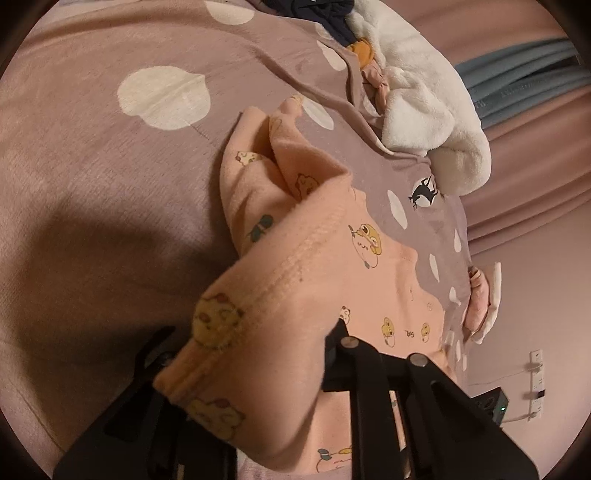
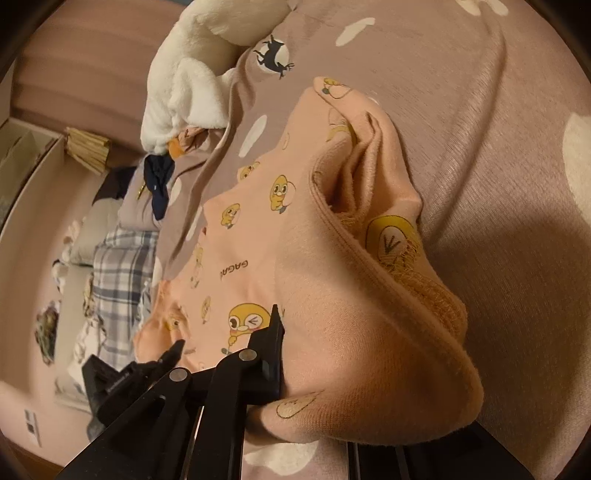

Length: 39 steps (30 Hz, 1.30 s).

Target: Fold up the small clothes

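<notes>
A small pink garment (image 1: 306, 266) printed with yellow cartoon figures lies on a mauve bedsheet (image 1: 110, 184) with white spots. My left gripper (image 1: 243, 369) is at the near end of the garment. Its stitched hem (image 1: 258, 295) is bunched between the two black fingers, so the gripper is shut on it. In the right wrist view the same garment (image 2: 258, 229) spreads over the sheet (image 2: 480, 110). My right gripper (image 2: 317, 365) is shut on a thick fold of it. One finger (image 2: 271, 343) shows, and cloth covers the other.
A white fleece piece (image 1: 424, 110) (image 2: 184, 74) lies beyond the garment beside dark navy clothing (image 1: 317, 14) (image 2: 159, 181). A plaid cloth (image 2: 122, 266) sits off the bed edge. Pink curtains (image 1: 535, 184) and a wall power strip (image 1: 535, 384) are to the right.
</notes>
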### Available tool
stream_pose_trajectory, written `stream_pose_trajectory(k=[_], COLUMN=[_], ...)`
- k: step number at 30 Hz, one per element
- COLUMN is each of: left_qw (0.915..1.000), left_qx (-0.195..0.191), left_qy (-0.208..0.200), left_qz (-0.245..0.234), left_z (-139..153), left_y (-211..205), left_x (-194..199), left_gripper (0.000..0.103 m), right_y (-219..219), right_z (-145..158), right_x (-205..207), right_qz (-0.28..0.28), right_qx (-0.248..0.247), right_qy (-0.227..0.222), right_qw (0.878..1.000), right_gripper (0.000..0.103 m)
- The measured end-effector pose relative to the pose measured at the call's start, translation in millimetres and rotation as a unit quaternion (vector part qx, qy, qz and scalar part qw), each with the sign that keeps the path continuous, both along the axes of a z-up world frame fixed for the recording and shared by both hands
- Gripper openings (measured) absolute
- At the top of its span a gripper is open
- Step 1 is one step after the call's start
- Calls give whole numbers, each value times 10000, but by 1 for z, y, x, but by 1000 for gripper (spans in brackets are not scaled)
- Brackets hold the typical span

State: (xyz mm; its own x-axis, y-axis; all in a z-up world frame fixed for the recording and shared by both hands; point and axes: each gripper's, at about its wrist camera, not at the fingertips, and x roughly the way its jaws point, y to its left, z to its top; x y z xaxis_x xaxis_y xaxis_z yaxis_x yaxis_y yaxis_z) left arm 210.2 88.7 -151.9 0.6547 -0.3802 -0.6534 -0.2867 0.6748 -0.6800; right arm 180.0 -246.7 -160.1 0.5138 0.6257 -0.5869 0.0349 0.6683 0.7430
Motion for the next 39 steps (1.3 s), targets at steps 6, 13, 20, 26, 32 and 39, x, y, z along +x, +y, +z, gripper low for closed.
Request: stream_pose_trajectory(k=[6,13,20,26,32,39], left_qw=[9997,9988,9977,9982,9979,9981], left_qx=[-220,-424,-616,-500,-208,-313], left_qy=[-83,-152,-212,-128,-87,119], left_qz=[-35,-171,-201,-316,-601,-513], left_z=[3,16,22,27,32,20], left_y=[5,2,5,1,-4,4], left_x=[-4,-12,-28,-47,-75,-97], left_gripper=[15,14,14,14,15,15], right_y=[1,-9,-12,-9,-11,11], right_z=[5,6,12,16,30,44], right_x=[-1,-6,-22,-44,-72,-99], right_qz=[10,-13,104,131,290,491], right_qx=[45,547,866,663,376,-528], right_qy=[-87,-117,-158,-98,-179,-216], right_qw=[10000,9984,9961,9977,9987,9972], right_gripper=[10,10,10,10,10,10])
